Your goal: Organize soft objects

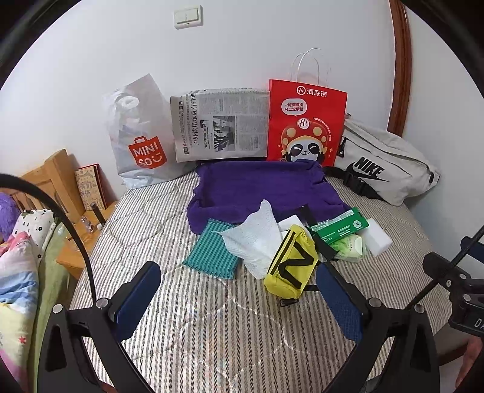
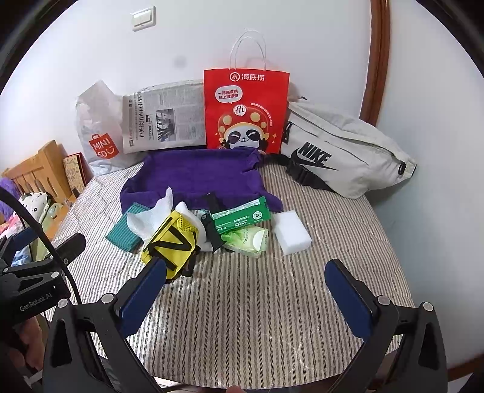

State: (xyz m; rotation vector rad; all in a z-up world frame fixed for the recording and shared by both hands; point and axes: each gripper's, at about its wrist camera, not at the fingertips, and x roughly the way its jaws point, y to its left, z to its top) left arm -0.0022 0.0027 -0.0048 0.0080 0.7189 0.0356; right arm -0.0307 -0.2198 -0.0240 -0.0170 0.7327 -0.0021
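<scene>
- Surface: a bed with a grey-and-white striped quilted cover, set against a white wall carrying a light switch.
- Back row along the wall, standing upright from left to right: a translucent plastic MINISO bag, a folded newspaper, a red paper bag with white cord handles, and a grey fabric NIKE waist bag leaning on its side.
- Left of the bed: a wooden headboard and a book.
- Task items lie heaped mid-bed: a purple towel, plush and rumpled; a teal ribbed cloth; a crumpled white tissue; a yellow pouch with black straps; a green flat packet; a green wipes pack; a white rectangular sponge block.
- The tissue overlaps the teal cloth; the yellow pouch overlaps the tissue.
- Left gripper: blue-padded fingers spread wide, holding nothing, above the cover just before the pile, its right finger beside the yellow pouch.
- Right gripper: fingers spread wide, holding nothing; its left finger partly blocks the yellow pouch.
</scene>
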